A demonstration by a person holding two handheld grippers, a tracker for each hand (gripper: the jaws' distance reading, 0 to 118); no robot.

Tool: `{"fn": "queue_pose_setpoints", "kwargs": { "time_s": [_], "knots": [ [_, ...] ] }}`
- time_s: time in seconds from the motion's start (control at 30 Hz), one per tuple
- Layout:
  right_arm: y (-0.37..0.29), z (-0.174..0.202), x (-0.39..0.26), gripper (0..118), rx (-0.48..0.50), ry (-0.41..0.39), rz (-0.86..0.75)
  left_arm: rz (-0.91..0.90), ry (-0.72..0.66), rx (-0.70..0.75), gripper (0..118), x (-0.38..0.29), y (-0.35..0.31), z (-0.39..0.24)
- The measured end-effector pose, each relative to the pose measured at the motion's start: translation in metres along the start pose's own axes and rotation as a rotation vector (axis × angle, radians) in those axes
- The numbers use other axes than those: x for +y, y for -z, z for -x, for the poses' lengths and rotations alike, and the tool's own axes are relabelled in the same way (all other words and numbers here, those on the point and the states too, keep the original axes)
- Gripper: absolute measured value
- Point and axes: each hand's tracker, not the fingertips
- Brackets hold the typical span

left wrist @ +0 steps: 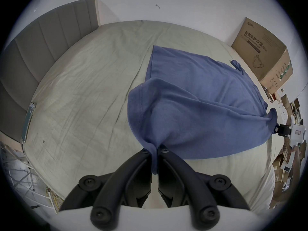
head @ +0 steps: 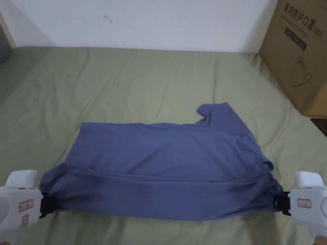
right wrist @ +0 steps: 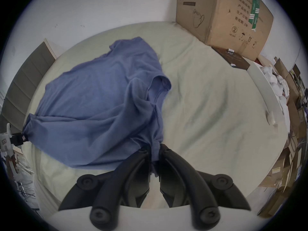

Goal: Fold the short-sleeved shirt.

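Item one: a blue short-sleeved shirt (head: 166, 159), which we found spread crosswise over the olive-green sheet of a bed (head: 127, 79). Its far part lay flat on the sheet; its near edge was lifted and stretched between our two grippers, sagging a little in the middle. One sleeve (head: 217, 115) pointed toward the wall on the right side, and the collar opening (right wrist: 160, 83) stood up near the right-hand end.

Item two: the left gripper (head: 48, 205), white-bodied with black jaws, at the near left of the bed. In the left gripper view its jaws were clenched on a bunched corner of the shirt (left wrist: 191, 104), with a strip of cloth hanging down between them.

Item three: the right gripper (head: 281, 204), of the same make, at the near right. In the right gripper view its jaws were likewise closed on a gathered fold of the shirt (right wrist: 100, 101) just below the collar.

Item four: a cardboard box (head: 300, 54) at the far right corner of the bed, against the white wall (head: 159, 22).

Item five: a grey padded headboard (left wrist: 41, 51) along the left side.
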Motion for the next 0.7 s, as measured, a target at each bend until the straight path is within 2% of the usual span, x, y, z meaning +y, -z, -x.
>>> {"fn": "queue_pose_setpoints", "kwargs": {
  "time_s": [0.13,0.2,0.27,0.4,0.47,0.5,0.53,0.57,0.6,0.67,0.7],
  "knots": [
    [-0.026,-0.004,-0.018,9,-0.006,0.005,-0.006,-0.002,0.078,0.034,4,-0.020,-0.019,-0.007],
    [-0.032,-0.011,-0.036,9,-0.012,0.008,0.018,0.009,0.065,0.023,4,-0.038,-0.026,-0.006],
    [-0.037,-0.017,-0.062,9,0.006,0.067,0.057,0.031,0.064,0.024,4,-0.059,-0.030,-0.007],
    [-0.037,-0.022,-0.109,9,0.006,0.090,0.098,0.072,0.094,0.064,4,-0.095,-0.026,-0.010],
    [-0.033,-0.027,-0.121,9,0.032,0.143,0.101,0.061,0.088,0.071,5,-0.103,-0.017,-0.004],
    [-0.033,-0.029,-0.123,9,0.056,0.188,0.083,0.051,0.072,0.068,9,-0.102,-0.017,-0.002],
    [-0.035,-0.029,-0.121,14,0.055,0.211,0.063,0.050,0.063,0.070,19,-0.098,-0.018,-0.003],
    [-0.038,-0.029,-0.119,31,0.056,0.211,0.062,0.040,0.059,0.074,40,-0.095,-0.020,-0.003],
    [-0.041,-0.028,-0.117,43,0.043,0.205,0.057,0.025,0.064,0.088,47,-0.092,-0.023,-0.004],
    [-0.049,-0.026,-0.111,52,-0.008,0.154,0.036,-0.004,0.077,0.119,59,-0.085,-0.030,-0.004],
    [-0.055,-0.025,-0.109,59,-0.012,0.130,0.017,-0.012,0.070,0.121,77,-0.081,-0.035,-0.004]
  ]
}}
